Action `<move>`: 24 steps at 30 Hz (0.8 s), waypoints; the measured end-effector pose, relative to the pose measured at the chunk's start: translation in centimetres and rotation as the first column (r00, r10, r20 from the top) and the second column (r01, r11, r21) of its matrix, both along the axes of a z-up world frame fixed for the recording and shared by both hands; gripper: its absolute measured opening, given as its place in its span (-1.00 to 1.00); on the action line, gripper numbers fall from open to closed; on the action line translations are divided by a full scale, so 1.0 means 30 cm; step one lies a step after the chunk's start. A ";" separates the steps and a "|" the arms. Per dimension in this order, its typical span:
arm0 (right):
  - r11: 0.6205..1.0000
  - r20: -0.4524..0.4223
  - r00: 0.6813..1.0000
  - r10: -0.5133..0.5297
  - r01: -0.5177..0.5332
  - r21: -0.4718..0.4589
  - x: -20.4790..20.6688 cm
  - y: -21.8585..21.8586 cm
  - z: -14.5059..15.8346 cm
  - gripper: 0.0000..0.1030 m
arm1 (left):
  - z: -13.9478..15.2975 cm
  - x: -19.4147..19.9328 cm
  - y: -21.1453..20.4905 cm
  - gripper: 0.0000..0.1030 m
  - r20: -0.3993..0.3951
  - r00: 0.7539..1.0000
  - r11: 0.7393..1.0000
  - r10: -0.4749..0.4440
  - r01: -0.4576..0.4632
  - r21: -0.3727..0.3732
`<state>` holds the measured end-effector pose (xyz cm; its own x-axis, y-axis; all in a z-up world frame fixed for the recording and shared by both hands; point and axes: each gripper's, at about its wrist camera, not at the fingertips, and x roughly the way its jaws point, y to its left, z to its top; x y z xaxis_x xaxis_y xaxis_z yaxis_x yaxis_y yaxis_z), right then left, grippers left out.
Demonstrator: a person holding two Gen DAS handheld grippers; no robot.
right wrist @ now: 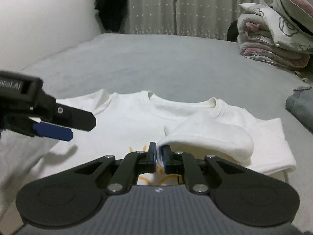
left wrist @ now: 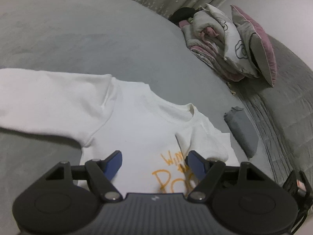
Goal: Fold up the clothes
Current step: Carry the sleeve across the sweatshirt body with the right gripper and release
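The white sweatshirt (right wrist: 137,121) lies front-up on the grey bed (right wrist: 156,62), its neckline pointing toward the starred curtain (right wrist: 152,5), and every place below is given relative to it. It looks soft, thick and light, a knit that will drape and sag rather than hold a crease, so it is best taken at firm edges: a cuff, a shoulder seam or the hem, where the doubled cloth gives the pads something to bite. It is plain white with a ribbed round collar and orange lettering (left wrist: 172,174) across the chest. The right sleeve (right wrist: 211,139) is folded in over the chest in a loose roll, while the left sleeve (left wrist: 49,101) lies stretched straight out from the body. The right gripper (right wrist: 160,154) has its 2 blue pads pinched together on the end of that folded sleeve, just above the lettering. The left gripper (left wrist: 154,164) hovers over the chest with its jaws spread wide and nothing between them. A folded grey garment (left wrist: 242,131) lies just beyond the sweatshirt's right shoulder, and a pile of bedding (right wrist: 273,43) sits well beyond that, toward the curtain.
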<state>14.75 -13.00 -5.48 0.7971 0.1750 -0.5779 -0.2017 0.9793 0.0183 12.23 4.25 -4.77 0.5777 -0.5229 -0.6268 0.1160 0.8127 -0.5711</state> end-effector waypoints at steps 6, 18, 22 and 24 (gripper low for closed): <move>0.999 -0.023 1.000 -0.002 0.004 0.050 -0.012 -0.008 0.001 -0.36 | -0.008 0.015 0.002 0.45 -0.024 1.000 0.999 0.006 -0.007 -0.041; 0.995 0.030 1.000 -0.002 -0.001 0.103 -0.016 -0.037 0.020 0.19 | -0.045 0.050 -0.020 0.45 -0.047 0.999 0.997 0.002 -0.006 -0.083; 0.995 0.069 0.996 0.060 -0.066 0.076 -0.013 -0.012 0.006 0.19 | -0.064 0.069 -0.036 0.45 -0.052 0.999 0.994 -0.013 0.007 -0.108; 0.992 0.090 0.990 0.107 -0.112 0.051 -0.021 0.009 0.002 0.18 | -0.074 0.078 -0.045 0.45 -0.054 0.998 0.993 -0.020 0.014 -0.120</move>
